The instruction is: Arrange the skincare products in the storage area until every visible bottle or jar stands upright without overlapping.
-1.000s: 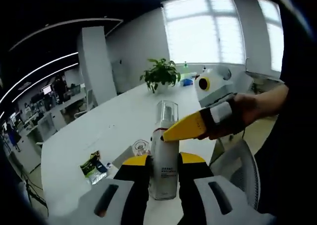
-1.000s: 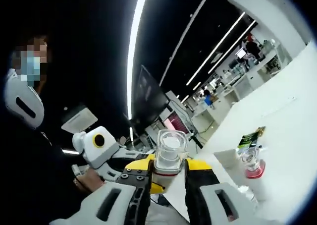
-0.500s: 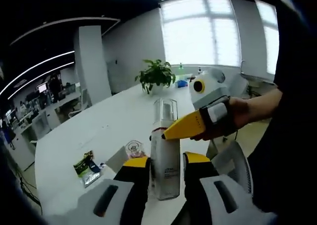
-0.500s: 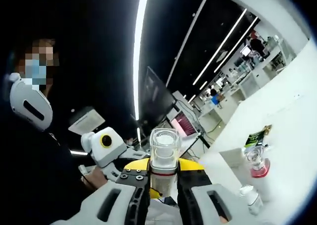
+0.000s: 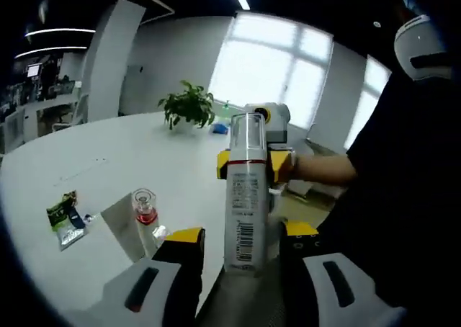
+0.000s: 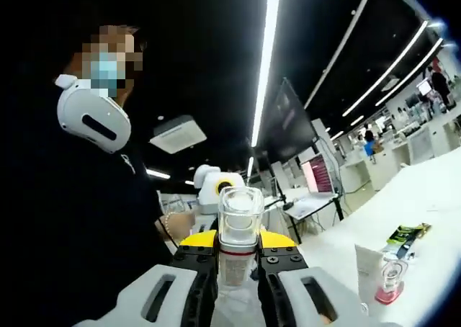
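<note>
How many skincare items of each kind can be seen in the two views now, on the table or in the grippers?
Tall white spray bottle with clear cap, held in the air between the grippers: 1
Small clear bottle with pink liquid: 1
White tube beside it: 1
Green sachets lying flat on the table: 1 small pile, number unclear
Total: 4

One tall bottle [image 5: 245,190] with a clear cap is in the air. One small bottle [image 5: 145,208] with red liquid stands on the desk [image 5: 86,168], and one white tube [image 6: 368,269] stands beside it. One green packet [image 5: 63,215] lies there, and one potted plant [image 5: 187,107] stands farther back.
</note>
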`<state>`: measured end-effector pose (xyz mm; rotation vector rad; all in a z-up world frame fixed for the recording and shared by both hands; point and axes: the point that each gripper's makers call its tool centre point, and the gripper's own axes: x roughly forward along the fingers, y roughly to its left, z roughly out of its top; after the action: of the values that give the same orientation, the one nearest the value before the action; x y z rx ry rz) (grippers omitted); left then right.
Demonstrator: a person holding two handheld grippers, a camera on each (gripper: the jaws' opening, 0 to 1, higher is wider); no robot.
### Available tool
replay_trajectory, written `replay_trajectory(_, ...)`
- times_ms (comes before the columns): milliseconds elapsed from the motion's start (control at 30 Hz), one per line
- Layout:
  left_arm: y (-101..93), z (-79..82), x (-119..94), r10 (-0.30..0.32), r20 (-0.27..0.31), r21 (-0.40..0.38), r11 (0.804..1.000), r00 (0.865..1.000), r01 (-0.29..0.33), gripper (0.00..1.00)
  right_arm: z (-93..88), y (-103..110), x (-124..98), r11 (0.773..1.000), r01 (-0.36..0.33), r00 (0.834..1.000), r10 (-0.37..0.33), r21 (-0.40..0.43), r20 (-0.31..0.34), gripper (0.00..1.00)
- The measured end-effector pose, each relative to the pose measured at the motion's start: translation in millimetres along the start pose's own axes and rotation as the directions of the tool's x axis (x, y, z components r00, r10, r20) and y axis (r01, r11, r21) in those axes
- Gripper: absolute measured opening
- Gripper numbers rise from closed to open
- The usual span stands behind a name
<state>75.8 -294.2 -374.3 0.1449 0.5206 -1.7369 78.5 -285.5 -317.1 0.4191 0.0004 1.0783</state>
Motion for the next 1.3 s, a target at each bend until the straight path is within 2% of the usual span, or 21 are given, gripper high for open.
replay_trajectory(200, -11.9, -3.4, 7.7, -0.016, -0.043, 0.065, 0.998, 0.999, 0.018, 0.27, -12.4, -5.0, 7.8, 1.0, -0.008, 0.998, 0.006, -0.029, -0.059, 0.12)
replay_trajectory(233, -0.8, -6.5, 8.3, 0.06, -0.059, 0.092, 0.994, 0.996, -0.055, 0.26, -13.9, -6.5, 6.8, 1.0, 0.001, 0.998, -0.003, -0.029, -0.064, 0.12)
replay_trajectory(267, 0.9, -7.8, 8.5, 0.078, -0.061, 0.089, 0.993, 0.995, -0.072, 0.26, -16.2, -12.2, 6.1, 0.999, 0.032, 0.996, -0.035, -0.044, -0.082, 0.12)
replay_trajectory(300, 4.2, -8.2, 7.6, 0.1, -0.064, 0.099, 0.991, 0.993, -0.094, 0.26, -19.4, -19.8, 4.9, 0.997, 0.077, 0.992, -0.077, 0.0, -0.096, 0.13)
replay_trajectory(333, 11.0, -7.0, 5.5, 0.138, -0.056, 0.108, 0.985, 0.989, -0.131, 0.26, -18.0, -27.1, 4.9, 0.993, 0.115, 0.99, -0.114, 0.004, -0.081, 0.14)
replay_trajectory(400, 23.5, -0.3, 1.3, 0.231, -0.029, 0.141, 0.964, 0.973, -0.225, 0.25, -19.4, -41.2, 2.8, 0.981, 0.194, 0.978, -0.195, -0.011, -0.074, 0.18)
replay_trajectory(500, 41.4, 8.9, -5.0, 0.366, -0.004, 0.187, 0.915, 0.931, -0.358, 0.25, -22.2, -52.8, 2.9, 0.962, 0.272, 0.961, -0.271, 0.019, -0.061, 0.24)
replay_trajectory(533, 53.2, 10.2, -10.9, 0.415, 0.0, 0.229, 0.886, 0.91, -0.404, 0.25, -22.6, -55.1, 3.5, 0.956, 0.29, 0.956, -0.288, 0.035, -0.049, 0.26)
replay_trajectory(567, 62.4, 11.9, -15.1, 0.482, 0.004, 0.289, 0.838, 0.876, -0.462, 0.25, -22.6, -56.7, 4.6, 0.95, 0.305, 0.952, -0.303, 0.066, -0.034, 0.27)
replay_trajectory(667, 79.2, 9.9, -24.2, 0.587, -0.008, 0.421, 0.736, 0.81, -0.53, 0.26, -21.3, -65.2, 7.2, 0.91, 0.362, 0.926, -0.376, 0.204, 0.037, 0.31)
replay_trajectory(700, 81.5, 10.9, -25.2, 0.618, -0.004, 0.494, 0.685, 0.786, -0.536, 0.26, -19.3, -67.4, 7.7, 0.898, 0.374, 0.915, -0.398, 0.231, 0.065, 0.3)
replay_trajectory(733, 81.6, 11.1, -25.1, 0.625, 0.002, 0.519, 0.667, 0.78, -0.535, 0.26, -16.7, -69.4, 7.9, 0.883, 0.382, 0.902, -0.42, 0.274, 0.097, 0.28)
replay_trajectory(833, 76.5, 9.2, -18.9, 0.623, 0.003, 0.544, 0.655, 0.782, -0.524, 0.26, -14.0, -78.4, 4.9, 0.838, 0.427, 0.86, -0.492, 0.341, 0.133, 0.23)
replay_trajectory(933, 72.8, 10.4, -15.9, 0.638, 0.001, 0.572, 0.632, 0.77, -0.523, 0.26, -13.5, -78.3, 6.7, 0.823, 0.442, 0.847, -0.514, 0.356, 0.134, 0.21)
replay_trajectory(967, 74.5, 9.5, -16.6, 0.649, -0.003, 0.578, 0.622, 0.761, -0.528, 0.26, -14.1, -80.7, 5.4, 0.802, 0.458, 0.832, -0.539, 0.384, 0.133, 0.21)
replay_trajectory(1000, 75.3, 9.8, -17.5, 0.652, 0.001, 0.582, 0.616, 0.758, -0.53, 0.26, -14.2, -81.5, 5.1, 0.795, 0.463, 0.826, -0.547, 0.393, 0.134, 0.21)
replay_trajectory(1133, 76.6, 10.2, -18.5, 0.649, -0.004, 0.581, 0.621, 0.761, -0.526, 0.26, -14.6, -82.1, 4.2, 0.789, 0.474, 0.819, -0.558, 0.391, 0.134, 0.16)
replay_trajectory(1167, 75.8, 9.2, -17.9, 0.636, -0.014, 0.576, 0.636, 0.771, -0.514, 0.26, -18.9, -85.4, 0.8, 0.788, 0.501, 0.816, -0.568, 0.359, 0.108, 0.13)
replay_trajectory(1200, 73.5, 7.7, -16.2, 0.619, -0.021, 0.557, 0.66, 0.785, -0.505, 0.26, -18.1, -81.1, 1.4, 0.818, 0.478, 0.84, -0.532, 0.319, 0.104, 0.13)
replay_trajectory(1233, 68.4, 5.5, -11.6, 0.574, -0.029, 0.512, 0.712, 0.819, -0.481, 0.26, -16.2, -80.4, 0.9, 0.823, 0.47, 0.844, -0.525, 0.318, 0.11, 0.12)
replay_trajectory(1300, 57.6, 3.2, -4.5, 0.479, -0.036, 0.42, 0.803, 0.877, -0.422, 0.33, -15.4, -76.7, -2.7, 0.856, 0.463, 0.867, -0.491, 0.229, 0.086, 0.12)
